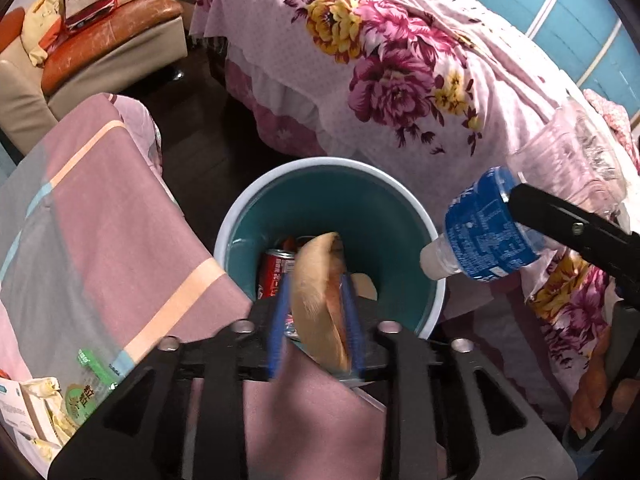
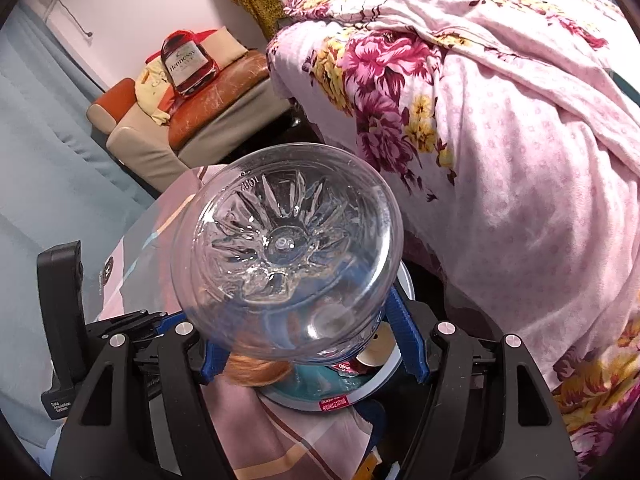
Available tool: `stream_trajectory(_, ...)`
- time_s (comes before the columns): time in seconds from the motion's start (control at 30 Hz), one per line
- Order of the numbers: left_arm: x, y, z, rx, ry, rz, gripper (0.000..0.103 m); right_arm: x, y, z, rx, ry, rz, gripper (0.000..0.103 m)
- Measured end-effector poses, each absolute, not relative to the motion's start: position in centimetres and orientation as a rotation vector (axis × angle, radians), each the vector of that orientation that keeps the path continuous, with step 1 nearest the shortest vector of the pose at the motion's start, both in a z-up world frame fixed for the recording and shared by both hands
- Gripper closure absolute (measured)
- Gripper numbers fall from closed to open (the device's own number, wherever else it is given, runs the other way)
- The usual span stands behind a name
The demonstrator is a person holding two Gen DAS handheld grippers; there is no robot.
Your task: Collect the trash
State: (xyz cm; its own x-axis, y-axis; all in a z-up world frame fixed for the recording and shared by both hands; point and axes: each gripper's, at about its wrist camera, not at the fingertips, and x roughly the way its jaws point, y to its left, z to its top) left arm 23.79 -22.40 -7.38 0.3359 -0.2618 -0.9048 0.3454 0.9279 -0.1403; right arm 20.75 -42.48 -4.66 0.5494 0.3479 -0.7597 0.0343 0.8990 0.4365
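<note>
Hanging over the bin's (image 1: 256,216) near rim, the left gripper (image 1: 316,320) has its blue fingers apart with a tan piece of trash (image 1: 320,300) loose between them; cans (image 1: 274,276) lie inside; a striped cloth (image 1: 100,208) crowds the bin's left edge, a floral bedspread (image 1: 400,80) its right; the right gripper (image 2: 312,340) clamps a clear bottle (image 2: 288,248), cap end beside the rim.

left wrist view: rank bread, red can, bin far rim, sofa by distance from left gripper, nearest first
1. bread, between the left gripper fingers
2. red can, inside the bin, just beyond
3. bin far rim, ahead
4. sofa, far upper left
</note>
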Motion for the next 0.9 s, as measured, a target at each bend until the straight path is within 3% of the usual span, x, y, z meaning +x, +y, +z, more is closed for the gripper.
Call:
stream_trajectory(0.03, 23.7, -22.3, -7.2, 0.079, 1.152, -0.399, 0.052, 20.8, -42.4, -4.7, 0.43, 0.98, 0.193, 0.038)
stream_trajectory(0.07, 23.6, -22.2, -6.9, 0.078, 1.14, -0.398, 0.048, 20.9, -42.2, -4.7, 0.428, 0.982, 0.194, 0.038)
stream_trajectory(0.17, 23.3, -21.8, -6.3, 0.068, 1.12, -0.4, 0.041, 21.0, -41.7, -4.7, 0.42, 0.987, 0.197, 0.038)
stream_trajectory(0.33, 22.6, -20.3, -5.6, 0.027, 1.099, -0.386, 0.019, 21.3, -41.0, -4.9, 0.404, 1.003, 0.194, 0.038)
stream_trajectory(0.9, 20.6, -11.9, -4.8, -0.129, 1.088, -0.295, 0.013, 22.7, -37.2, -7.3, 0.327, 1.122, 0.2, 0.038)
